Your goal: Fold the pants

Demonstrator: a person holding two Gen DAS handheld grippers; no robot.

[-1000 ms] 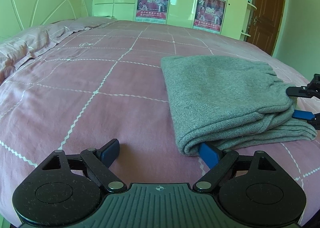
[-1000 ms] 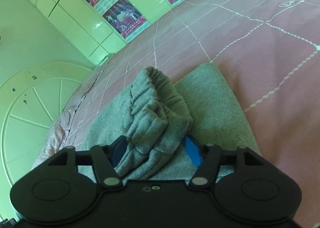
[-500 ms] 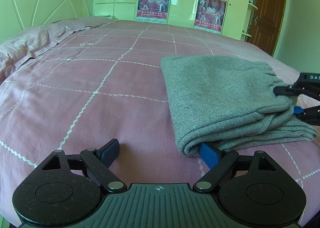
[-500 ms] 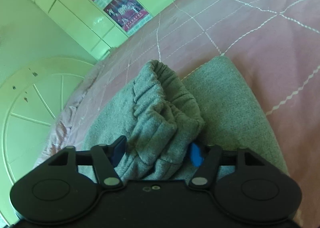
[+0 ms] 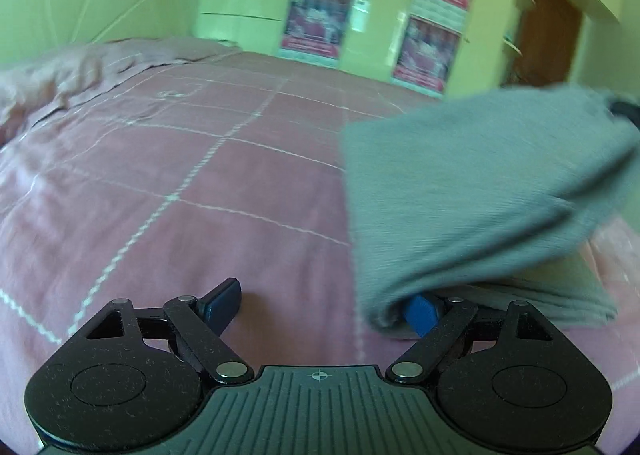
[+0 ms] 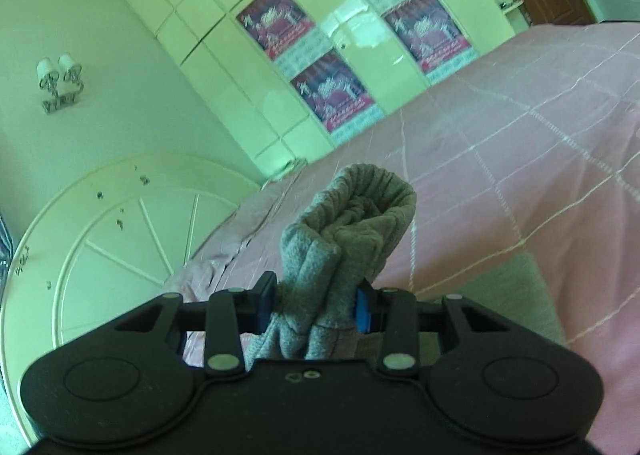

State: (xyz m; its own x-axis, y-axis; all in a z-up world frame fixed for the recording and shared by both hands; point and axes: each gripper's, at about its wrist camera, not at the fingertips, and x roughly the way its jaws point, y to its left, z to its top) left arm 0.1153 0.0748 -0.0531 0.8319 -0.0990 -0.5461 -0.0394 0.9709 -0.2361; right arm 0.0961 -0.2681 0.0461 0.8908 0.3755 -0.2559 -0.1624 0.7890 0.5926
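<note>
The grey pants lie folded on the pink bed at the right of the left wrist view, their top layer lifted and blurred. My left gripper is open; its right finger is tucked under the near corner of the pants, its left finger rests on the sheet. My right gripper is shut on the bunched elastic waistband and holds it up above the bed. A lower grey layer stays flat on the sheet.
The pink checked bedsheet spreads wide to the left. A rumpled pink pillow area lies at the far left. A white round headboard, a wardrobe with posters and a brown door stand beyond.
My right gripper has closed on the waistband and raised it off the bed. The top layer of the pants has lifted. My left gripper has tilted and stays at the near corner.
</note>
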